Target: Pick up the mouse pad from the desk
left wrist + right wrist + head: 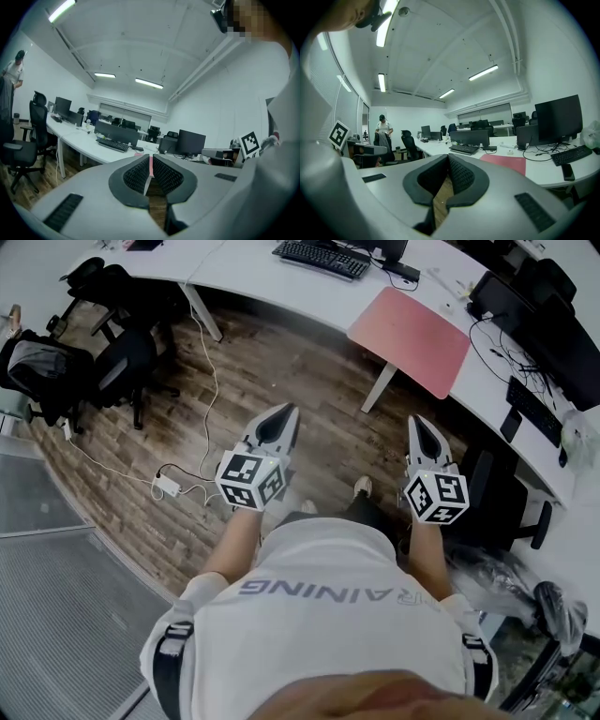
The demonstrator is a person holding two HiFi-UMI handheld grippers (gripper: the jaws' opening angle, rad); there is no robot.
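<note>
Plainly, left gripper [283,413], right gripper [418,424] closed, empty — mouse pad [410,341] apparently overhangs desk [253,268].

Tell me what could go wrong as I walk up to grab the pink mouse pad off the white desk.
1. A thin white cable and its white adapter trail over the wooden floor ahead on your left; a foot could catch them.
2. The left tongs and right tongs are both shut and empty. Unless opened in time, they may just shove the flat pink rectangular mouse pad lying at the white desk edge.
</note>
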